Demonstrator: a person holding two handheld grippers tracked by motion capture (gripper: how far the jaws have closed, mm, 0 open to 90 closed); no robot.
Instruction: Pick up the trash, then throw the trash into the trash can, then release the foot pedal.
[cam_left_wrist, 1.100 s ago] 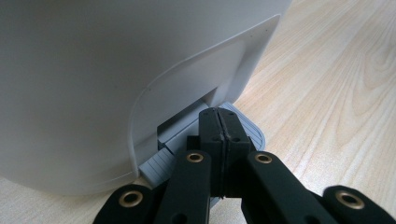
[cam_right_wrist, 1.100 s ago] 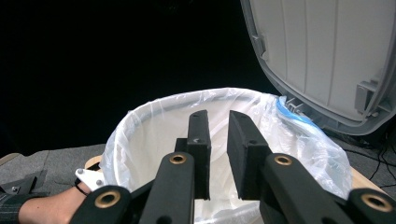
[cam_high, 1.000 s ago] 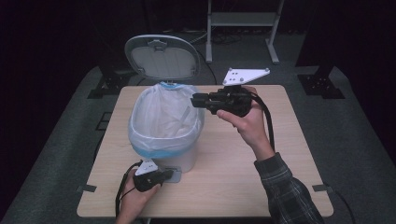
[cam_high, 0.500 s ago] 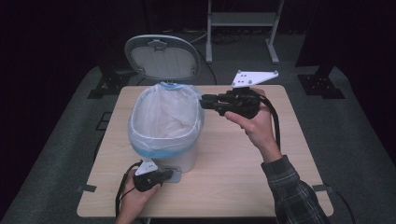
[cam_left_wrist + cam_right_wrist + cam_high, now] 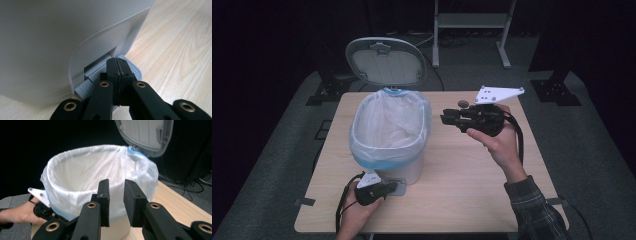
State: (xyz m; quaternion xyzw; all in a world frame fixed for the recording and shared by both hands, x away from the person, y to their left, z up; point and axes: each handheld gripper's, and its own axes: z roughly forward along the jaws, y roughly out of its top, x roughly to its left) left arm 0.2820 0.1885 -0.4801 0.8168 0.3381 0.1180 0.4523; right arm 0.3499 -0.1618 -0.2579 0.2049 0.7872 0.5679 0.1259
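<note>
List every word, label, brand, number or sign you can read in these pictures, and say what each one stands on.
None can be read.
The white bin, its raised lid and the bag lining it carry no visible print.
The grey pedal under the left gripper is plain.
The right gripper and the table show no markings.

- White pedal bin lined with a translucent plastic bag occupies the light wooden table from centre toward 9 o'clock; mouth unobstructed from above.
- Raised grey oval lid blocks approach from 12 o'clock.
- Bare tabletop from 3 to 6 o'clock offers free passage.
</note>
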